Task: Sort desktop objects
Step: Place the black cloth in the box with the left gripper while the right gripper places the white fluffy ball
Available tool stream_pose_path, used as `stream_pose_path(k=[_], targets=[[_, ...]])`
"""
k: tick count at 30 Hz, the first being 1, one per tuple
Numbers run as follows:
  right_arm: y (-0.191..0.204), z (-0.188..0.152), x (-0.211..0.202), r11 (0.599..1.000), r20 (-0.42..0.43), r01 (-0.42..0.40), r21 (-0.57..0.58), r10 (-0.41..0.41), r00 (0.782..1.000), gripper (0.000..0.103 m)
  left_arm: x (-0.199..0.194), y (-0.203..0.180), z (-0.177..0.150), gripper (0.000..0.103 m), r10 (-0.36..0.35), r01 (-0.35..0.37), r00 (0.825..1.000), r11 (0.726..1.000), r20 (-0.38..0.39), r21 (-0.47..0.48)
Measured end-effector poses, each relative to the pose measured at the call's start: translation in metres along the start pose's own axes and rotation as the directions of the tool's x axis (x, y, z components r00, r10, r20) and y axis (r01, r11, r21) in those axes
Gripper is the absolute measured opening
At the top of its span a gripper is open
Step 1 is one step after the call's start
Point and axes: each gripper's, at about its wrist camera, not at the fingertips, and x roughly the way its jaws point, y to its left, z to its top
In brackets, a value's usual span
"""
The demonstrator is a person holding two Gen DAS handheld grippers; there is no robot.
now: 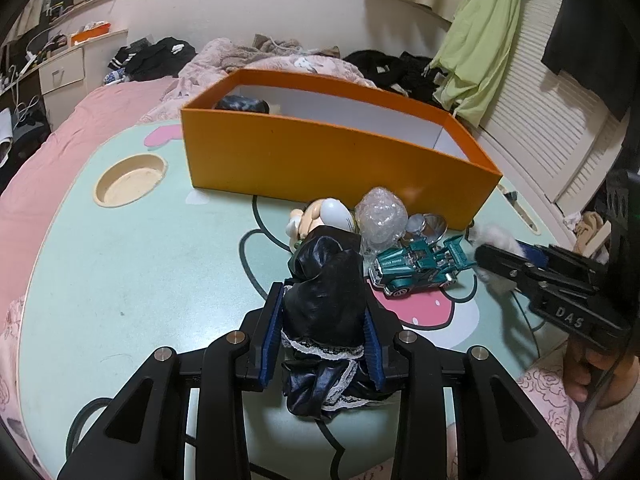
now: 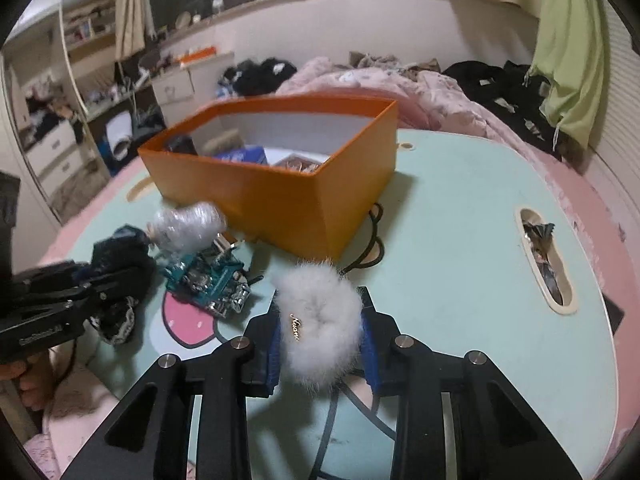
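A doll (image 1: 324,280) in a black satin dress with white lace lies on the mint table (image 1: 140,260). My left gripper (image 1: 324,296) is shut on its dress, and its pale head points toward the orange box (image 1: 320,152). Seen from the right wrist, that gripper (image 2: 100,276) is at the left with the doll (image 2: 120,256) in it. My right gripper (image 2: 320,300) is shut on a white fur scrunchie (image 2: 320,320) with a small gold tag, just in front of the box (image 2: 280,200). A teal toy car (image 1: 420,268) and a bubble-wrap bundle (image 1: 380,216) lie between the grippers.
The box holds several items, among them a blue pack (image 2: 244,156). A round recess (image 1: 130,179) is set in the table's left, and a slot (image 2: 546,260) with scraps at its right. Small silver pieces (image 1: 426,226) lie by the car. Pink bedding and dark clothes surround the table.
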Motion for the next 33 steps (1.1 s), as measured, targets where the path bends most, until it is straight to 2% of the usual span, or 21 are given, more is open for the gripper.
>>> stream_pose_path(k=[4, 6, 10, 12, 14, 15, 16, 17, 18, 19, 20, 21, 22, 23, 24, 25, 33], targets=[[0.005, 0.011, -0.019, 1.0, 0.07, -0.024, -0.02, 0.025, 0.997, 0.031, -0.018, 0.005, 0.0, 0.036, -0.008, 0.01, 0.998, 1.0, 0.061, -0.02], [0.012, 0.025, -0.023, 0.998, 0.092, -0.045, -0.038, 0.048, 0.995, 0.031, -0.023, 0.004, 0.011, 0.036, -0.018, 0.018, 0.997, 1.0, 0.073, -0.001], [0.025, 0.065, -0.019, 0.996, 0.156, -0.054, -0.067, 0.064, 0.986, 0.031, -0.031, -0.007, 0.054, 0.036, -0.009, -0.003, 0.987, 0.997, 0.159, 0.079], [0.026, 0.087, -0.002, 0.997, 0.155, -0.062, -0.051, 0.07, 0.986, 0.031, -0.029, -0.011, 0.08, 0.036, -0.013, -0.01, 0.979, 0.994, 0.203, 0.112], [0.025, 0.101, 0.016, 0.997, 0.146, -0.069, -0.028, 0.072, 0.987, 0.032, -0.02, -0.013, 0.105, 0.036, 0.002, -0.03, 0.977, 0.991, 0.214, 0.128], [0.024, 0.104, 0.024, 0.997, 0.142, -0.071, -0.023, 0.073, 0.987, 0.038, -0.011, -0.012, 0.118, 0.036, 0.01, -0.038, 0.975, 0.992, 0.223, 0.124], [0.022, 0.106, 0.035, 0.998, 0.119, -0.063, -0.021, 0.065, 0.991, 0.047, -0.004, -0.01, 0.124, 0.041, 0.012, -0.039, 0.974, 0.992, 0.226, 0.119], [0.021, 0.105, 0.049, 0.999, 0.072, -0.04, -0.022, 0.041, 0.997, 0.074, 0.006, -0.006, 0.129, 0.06, 0.019, -0.044, 0.977, 0.993, 0.215, 0.111], [0.021, 0.102, 0.052, 0.999, 0.077, -0.032, -0.041, 0.035, 0.996, 0.08, 0.023, 0.0, 0.132, 0.073, 0.055, -0.071, 0.984, 0.993, 0.168, 0.091], [0.024, 0.097, 0.052, 0.996, 0.103, 0.007, -0.089, 0.002, 0.995, 0.081, 0.036, 0.004, 0.131, 0.085, 0.086, -0.096, 0.989, 0.993, 0.124, 0.073], [0.027, 0.093, 0.052, 0.99, 0.113, 0.046, -0.136, -0.031, 0.993, 0.081, 0.047, 0.008, 0.129, 0.086, 0.104, -0.109, 0.991, 0.992, 0.083, 0.062], [0.034, 0.087, 0.052, 0.976, 0.124, 0.085, -0.2, -0.06, 0.99, 0.08, 0.054, 0.008, 0.123, 0.087, 0.122, -0.129, 0.989, 0.988, 0.084, 0.083], [0.034, 0.085, 0.05, 0.976, 0.134, 0.082, -0.203, -0.055, 0.989, 0.081, 0.054, 0.001, 0.116, 0.088, 0.17, -0.191, 0.974, 0.972, 0.151, 0.137], [0.031, 0.086, 0.049, 0.98, 0.117, 0.067, -0.187, -0.046, 0.992, 0.081, 0.058, -0.003, 0.11, 0.089, 0.195, -0.219, 0.97, 0.96, 0.144, 0.176], [0.03, 0.086, 0.049, 0.979, 0.106, 0.066, -0.192, -0.046, 0.993, 0.08, 0.056, -0.001, 0.105, 0.09, 0.172, -0.198, 0.971, 0.969, 0.168, 0.149], [0.028, 0.086, 0.049, 0.977, 0.103, 0.06, -0.207, -0.04, 0.994, 0.079, 0.055, 0.002, 0.104, 0.091, 0.141, -0.16, 0.978, 0.98, 0.152, 0.12], [0.013, 0.08, 0.043, 0.97, 0.1, 0.031, -0.242, -0.006, 0.995, 0.078, 0.049, -0.011, 0.096, 0.093, 0.111, -0.13, 0.982, 0.984, 0.155, 0.124]])
